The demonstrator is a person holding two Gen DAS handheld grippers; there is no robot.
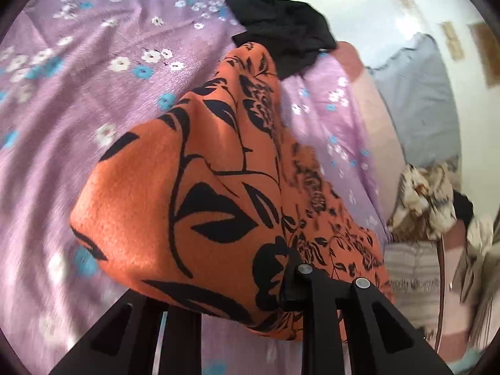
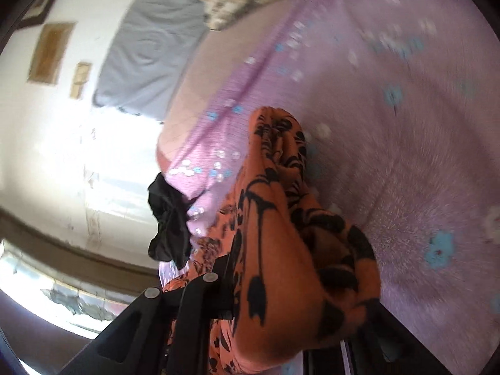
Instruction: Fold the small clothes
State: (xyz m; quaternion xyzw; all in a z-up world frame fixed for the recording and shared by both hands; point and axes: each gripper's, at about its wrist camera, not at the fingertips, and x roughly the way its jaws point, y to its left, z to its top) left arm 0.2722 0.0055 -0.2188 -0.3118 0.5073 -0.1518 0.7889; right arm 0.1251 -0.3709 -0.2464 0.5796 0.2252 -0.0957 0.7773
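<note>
An orange garment (image 1: 200, 206) with a black leaf print hangs bunched above the purple flowered bedsheet (image 1: 93, 78). My left gripper (image 1: 250, 293) is shut on its near edge, and the cloth drapes over the left finger and hides it. In the right wrist view the same orange garment (image 2: 297, 250) is gathered in folds between the jaws of my right gripper (image 2: 281, 306), which is shut on it. Only the left finger (image 2: 203, 287) shows there. The garment's far end trails onto the bedsheet (image 2: 406, 125). Both views are blurred.
A crumpled black garment (image 1: 281, 31) lies at the bed's far edge beyond the orange one, and shows as the black garment (image 2: 170, 228) beside the right gripper. A grey pillow (image 1: 418, 93) and a cream and brown clothes pile (image 1: 425, 200) sit by the white wall.
</note>
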